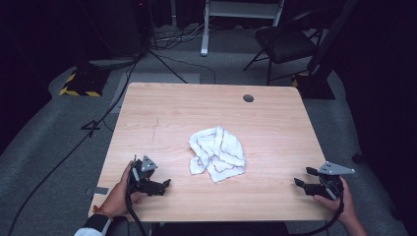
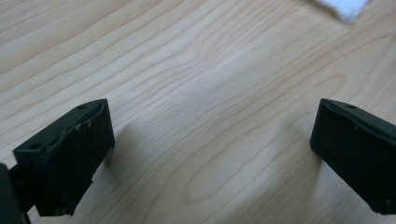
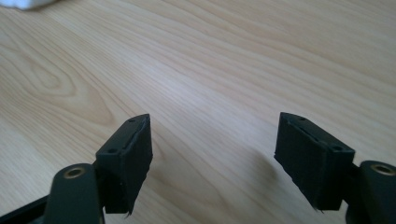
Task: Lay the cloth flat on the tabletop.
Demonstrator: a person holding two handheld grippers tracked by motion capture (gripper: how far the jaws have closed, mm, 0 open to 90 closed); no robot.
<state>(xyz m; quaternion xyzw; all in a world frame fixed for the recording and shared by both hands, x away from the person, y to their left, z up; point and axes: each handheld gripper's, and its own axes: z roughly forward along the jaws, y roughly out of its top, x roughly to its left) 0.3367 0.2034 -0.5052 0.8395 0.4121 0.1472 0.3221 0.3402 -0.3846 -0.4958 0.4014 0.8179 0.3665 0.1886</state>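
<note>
A crumpled white cloth [image 1: 217, 153] with thin dark stripes lies near the middle of the wooden table [image 1: 206, 108]. My left gripper [image 1: 166, 185] rests low at the table's front left, jaws pointing right toward the cloth. It is open, and bare wood shows between its fingers [image 2: 70, 158]. A corner of the cloth [image 2: 343, 8] peeks in at the top right of the left gripper view. My right gripper [image 1: 304, 177] sits at the front right, pointing left. Its jaws stand wide apart with nothing between them. A bit of cloth [image 3: 28, 3] shows at the top left of the right gripper view.
A round cable hole [image 1: 248, 98] sits near the table's far edge. Beyond the table are a black chair [image 1: 285, 44], a white frame leg [image 1: 205, 29] and cables on the grey floor. Bare wood lies between each gripper and the cloth.
</note>
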